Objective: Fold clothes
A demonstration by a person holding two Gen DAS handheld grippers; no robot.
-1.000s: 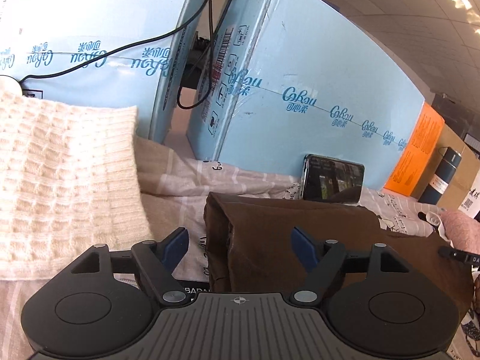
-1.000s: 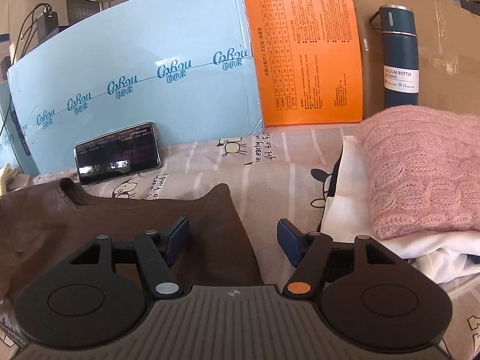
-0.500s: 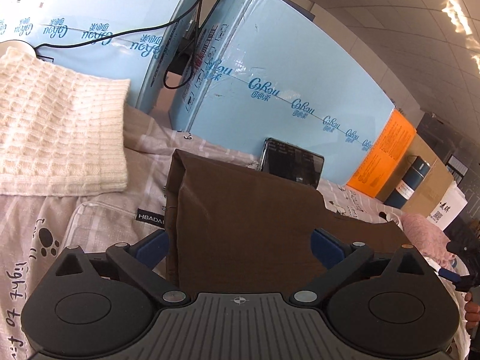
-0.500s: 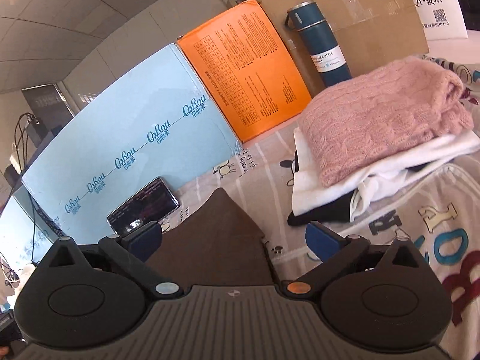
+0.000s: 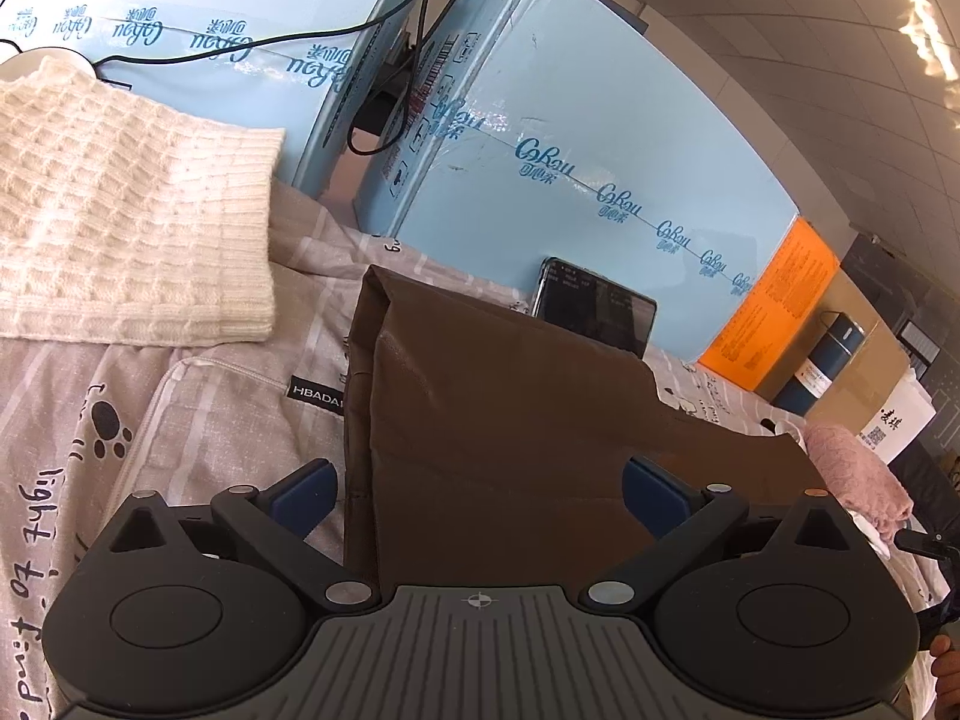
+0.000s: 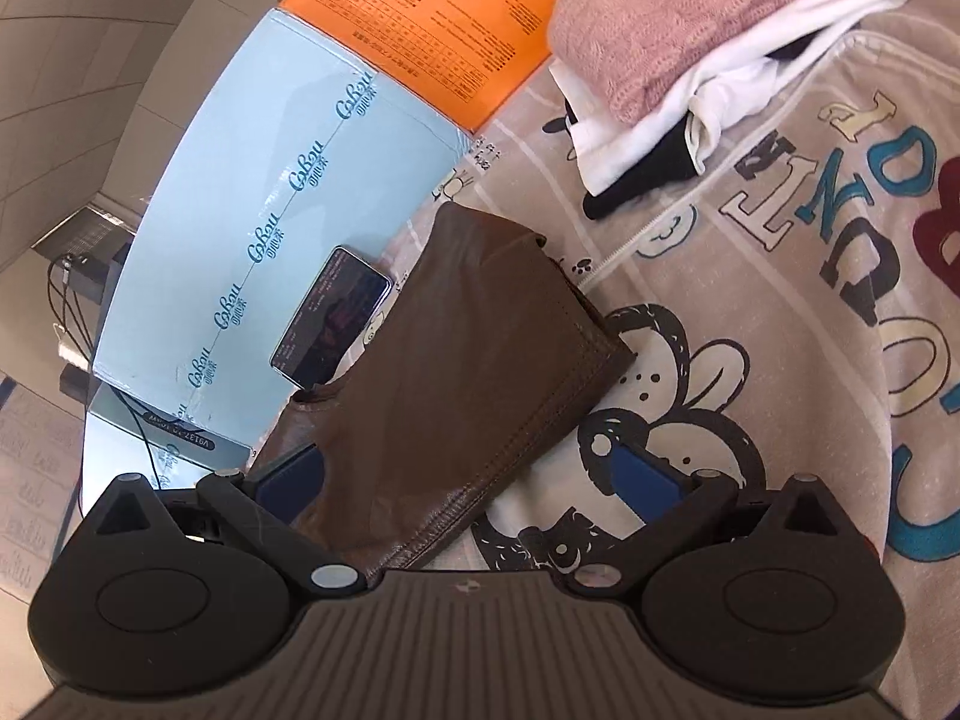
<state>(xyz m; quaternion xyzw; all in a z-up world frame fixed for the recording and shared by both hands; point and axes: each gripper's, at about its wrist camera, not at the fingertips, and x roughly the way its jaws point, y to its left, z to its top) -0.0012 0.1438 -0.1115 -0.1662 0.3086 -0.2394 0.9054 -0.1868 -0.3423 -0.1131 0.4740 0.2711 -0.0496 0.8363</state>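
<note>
Both tools have pulled back; brown garment (image 5: pixel 516 420) hides the phone's (image 5: pixel 591 306) base.

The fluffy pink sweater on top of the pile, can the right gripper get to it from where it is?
Probably yes. The pink knitted sweater lies uncovered on top of the white and black folded clothes, and only bare printed bedsheet lies between. The right gripper has open, empty jaws, with the folded brown garment off to one side.
</note>
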